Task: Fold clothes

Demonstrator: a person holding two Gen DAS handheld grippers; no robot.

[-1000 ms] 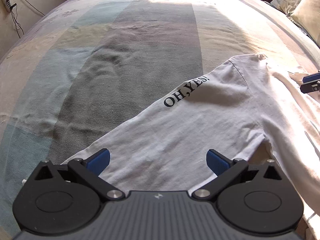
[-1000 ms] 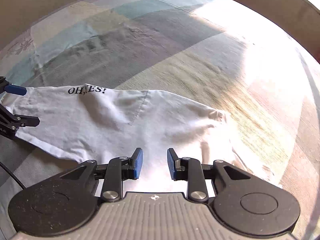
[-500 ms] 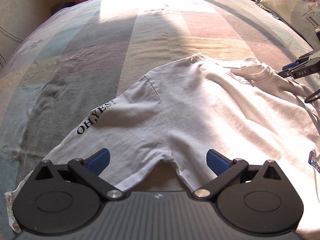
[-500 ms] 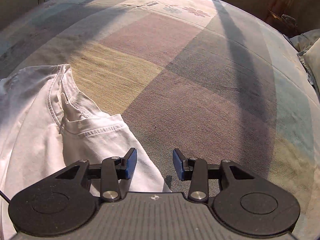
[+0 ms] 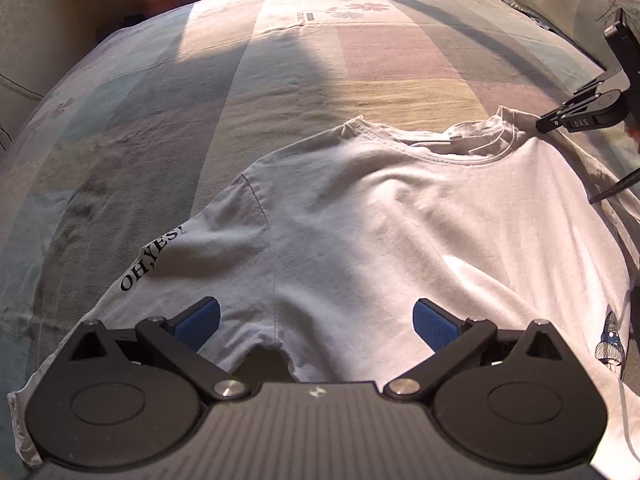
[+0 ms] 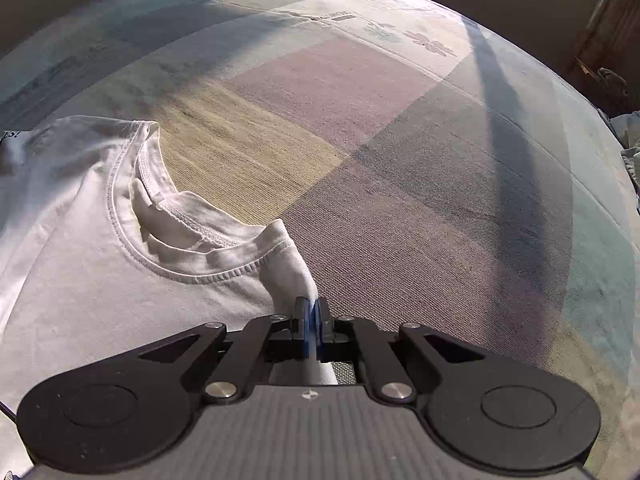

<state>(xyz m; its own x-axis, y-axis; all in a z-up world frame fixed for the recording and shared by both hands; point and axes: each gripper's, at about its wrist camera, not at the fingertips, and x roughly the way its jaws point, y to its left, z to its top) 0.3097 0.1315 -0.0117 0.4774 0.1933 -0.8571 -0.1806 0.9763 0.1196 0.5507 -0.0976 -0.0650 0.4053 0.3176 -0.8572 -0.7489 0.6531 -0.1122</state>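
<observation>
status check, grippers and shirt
Left gripper open over the sleeve seam. Right gripper shut on shirt beside the collar. Shirt flat on bed, nothing in the way.

On my left camera I read "OH,YES!" in black serif capitals along the sleeve [image 5: 188,256] of the white T-shirt [image 5: 400,240]. My right camera catches only the end of that print, "ES!", at its left edge [image 6: 9,135]. The right gripper [image 5: 580,118], seen from the left camera, carries white letters "DAS" on its black finger link; a letter before them may be cut off. The bedspread [image 5: 360,64] has a small dark label [image 5: 307,16] near its flower motifs, also seen from the right [image 6: 340,15], too small for me to read.
</observation>
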